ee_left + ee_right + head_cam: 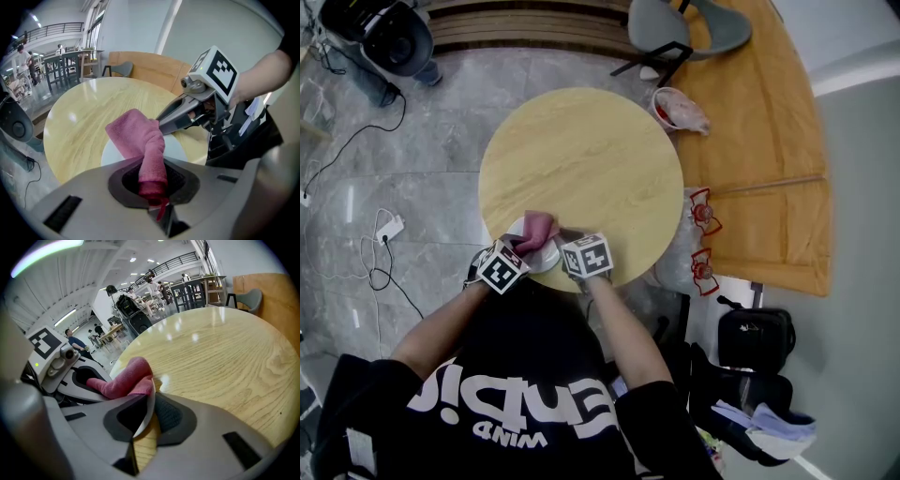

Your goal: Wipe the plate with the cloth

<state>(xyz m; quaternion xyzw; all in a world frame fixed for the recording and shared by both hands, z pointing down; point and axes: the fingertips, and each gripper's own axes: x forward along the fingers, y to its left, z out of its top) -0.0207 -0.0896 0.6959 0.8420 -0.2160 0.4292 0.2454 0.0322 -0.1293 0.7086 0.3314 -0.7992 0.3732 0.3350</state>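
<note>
**Cloth on plate, both clamped**

My left hand-held gripper (152,190) is clenched on the pink towelling cloth (140,140), whose free end drapes forward onto the round white plate (180,149). My right hand-held gripper (146,411) pinches that plate's rim at the near edge of the pale round wooden table (581,159), lower centre in the head view. The left does the wiping.

A person wears a black short-sleeved T-shirt (534,328) printed with large white lettering (487,403). The left gripper (152,187) and right gripper (140,416) match: smooth, rounded grey plastic bodies, each with two dark, ribbed jaw pads set in a black oval recess. Each carries a white cube, the left cube (502,267) and right cube (587,255), with black square markers on its faces. A small round grey knob (187,83) sits under the right cube.
</note>
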